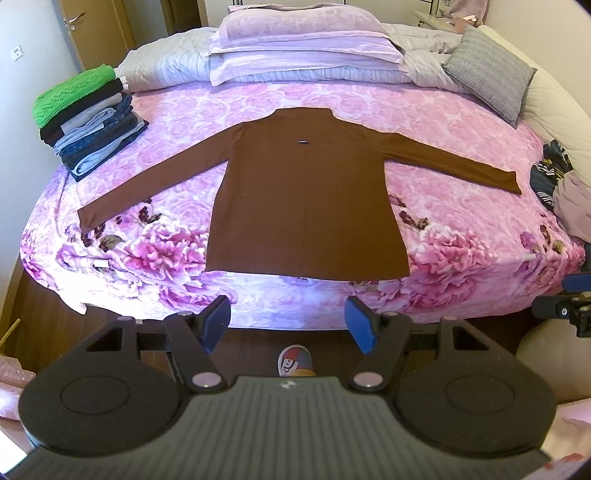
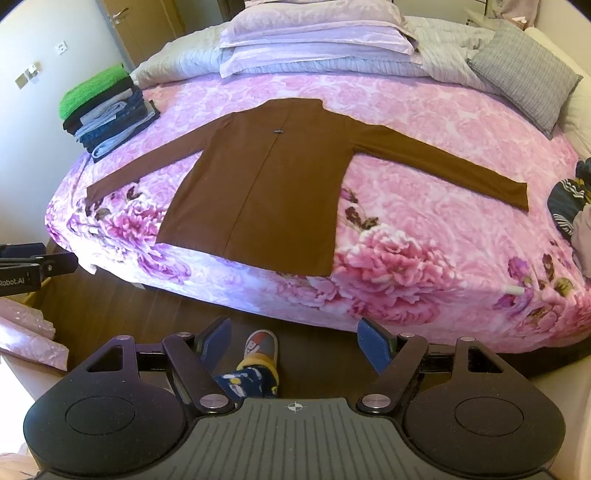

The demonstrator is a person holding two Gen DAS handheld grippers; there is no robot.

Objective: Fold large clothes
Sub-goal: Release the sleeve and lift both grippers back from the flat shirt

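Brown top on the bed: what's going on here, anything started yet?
Not yet. A person holds both grippers above the floor at the foot of the bed. The left gripper and right gripper are open and empty. The brown long-sleeved top lies flat, sleeves spread, unfolded. A stack of folded clothes sits at the bed's far left.

This is a bedroom in a home. A bed (image 1: 461,122) with flowered pink cover carries stacked pillows (image 1: 303,44) and folded clothes (image 1: 88,122); a wooden door (image 1: 99,33) stands behind.
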